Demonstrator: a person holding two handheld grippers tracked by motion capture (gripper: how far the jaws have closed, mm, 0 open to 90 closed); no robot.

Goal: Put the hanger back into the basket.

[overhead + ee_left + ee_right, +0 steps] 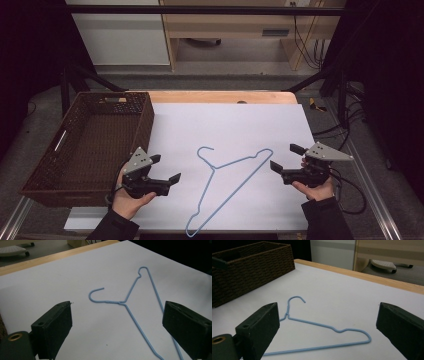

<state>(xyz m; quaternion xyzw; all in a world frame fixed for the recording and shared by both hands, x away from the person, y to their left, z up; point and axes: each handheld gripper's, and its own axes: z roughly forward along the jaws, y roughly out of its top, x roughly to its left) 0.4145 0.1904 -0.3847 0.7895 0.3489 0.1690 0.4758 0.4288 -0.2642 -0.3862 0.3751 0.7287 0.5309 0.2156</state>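
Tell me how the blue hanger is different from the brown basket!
The blue wire hanger is thin and lies flat on the white sheet; the brown wicker basket is deep, with tall woven walls. The hanger lies between the two grippers; the basket stands at the table's left edge. The hanger is bare wire with a hook; the basket has handle slots. Neither is touched.
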